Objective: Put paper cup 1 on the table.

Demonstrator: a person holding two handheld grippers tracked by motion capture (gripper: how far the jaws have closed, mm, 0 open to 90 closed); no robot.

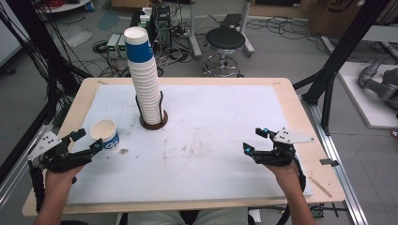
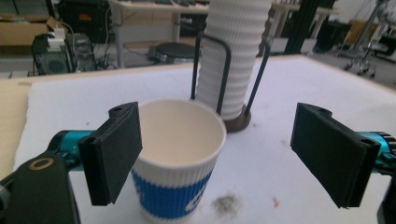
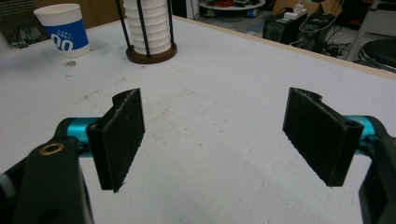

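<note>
white-covered tabletop [image 1: 211,140]: a single blue-banded paper cup [image 1: 105,134] stands upright between the spread left claw [image 1: 87,140], likely lined up for a grab; the cup stack [image 1: 143,77] rises beyond it; right claw [image 1: 254,139] spread, idle

Single cup [image 1: 104,134] left of cup stack [image 1: 145,79] (in its holder [image 1: 154,123]), on table [image 1: 225,140]

White cup [image 1: 105,132] with blue band, white ribbed cup stack [image 1: 143,79], black jaws

White "00" on the blue-banded paper cup [image 3: 65,29]
</note>
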